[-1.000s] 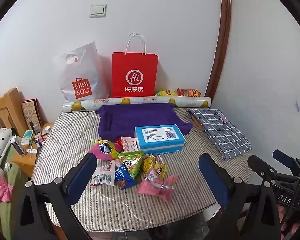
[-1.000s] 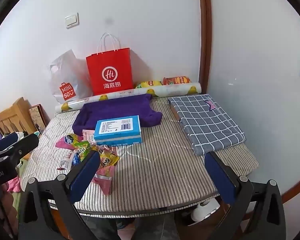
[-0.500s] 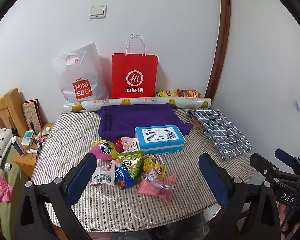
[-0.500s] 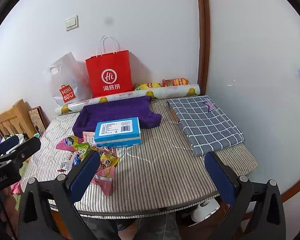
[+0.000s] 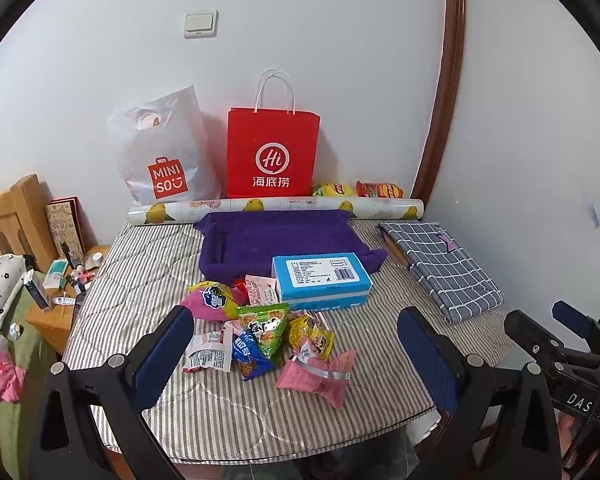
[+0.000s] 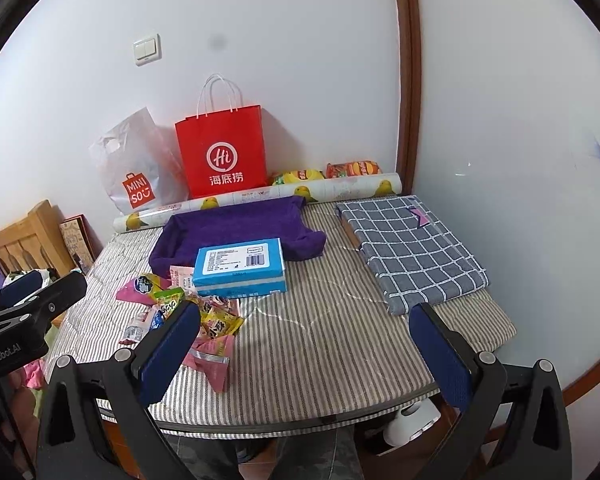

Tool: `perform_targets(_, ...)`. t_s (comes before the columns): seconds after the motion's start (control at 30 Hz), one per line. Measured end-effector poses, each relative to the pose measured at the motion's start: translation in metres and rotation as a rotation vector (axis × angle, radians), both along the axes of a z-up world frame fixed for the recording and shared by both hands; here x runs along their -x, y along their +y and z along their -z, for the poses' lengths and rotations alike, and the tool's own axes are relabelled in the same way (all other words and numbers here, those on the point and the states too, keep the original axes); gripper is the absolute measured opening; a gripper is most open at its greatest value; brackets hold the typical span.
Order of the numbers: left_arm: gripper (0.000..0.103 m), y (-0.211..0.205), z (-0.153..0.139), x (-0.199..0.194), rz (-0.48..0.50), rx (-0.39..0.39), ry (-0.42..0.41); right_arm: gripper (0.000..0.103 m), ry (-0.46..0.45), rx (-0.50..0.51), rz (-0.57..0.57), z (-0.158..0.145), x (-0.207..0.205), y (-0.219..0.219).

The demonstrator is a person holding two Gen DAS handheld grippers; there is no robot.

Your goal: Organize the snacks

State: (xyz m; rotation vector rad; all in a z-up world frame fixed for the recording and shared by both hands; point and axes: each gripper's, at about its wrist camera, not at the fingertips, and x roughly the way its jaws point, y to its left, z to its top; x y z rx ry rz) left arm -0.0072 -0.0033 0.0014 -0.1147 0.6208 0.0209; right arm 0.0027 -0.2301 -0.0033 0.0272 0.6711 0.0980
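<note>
From the left wrist we see our left gripper [image 5: 296, 354] spread wide, holding nothing, above the snacks [image 5: 266, 334] heaped on the striped table [image 5: 236, 412] before a purple tray [image 5: 276, 236]. From the right wrist, our right gripper [image 6: 306, 350] gapes empty; white walls [image 6: 308, 64] meet behind.

- Soft, even indoor light fills both views; the white wall [image 5: 340, 40] reads bright without glare.
- The red paper bag [image 5: 272, 152] casts a faint shadow on the wall to its right.
- Fisheye distortion bends the door frame [image 6: 408, 80]; black vignette rings the corners.
- Focus is sharp centrally.
</note>
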Motion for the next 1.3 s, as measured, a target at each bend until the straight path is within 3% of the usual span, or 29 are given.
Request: perform_targets(1.3,0.102,0.0066,-0.0009,0.0034,-0.009,0.003,-0.008,0.103,-0.018,0.01,-0.021,-0.0023,0.005,0.0081)
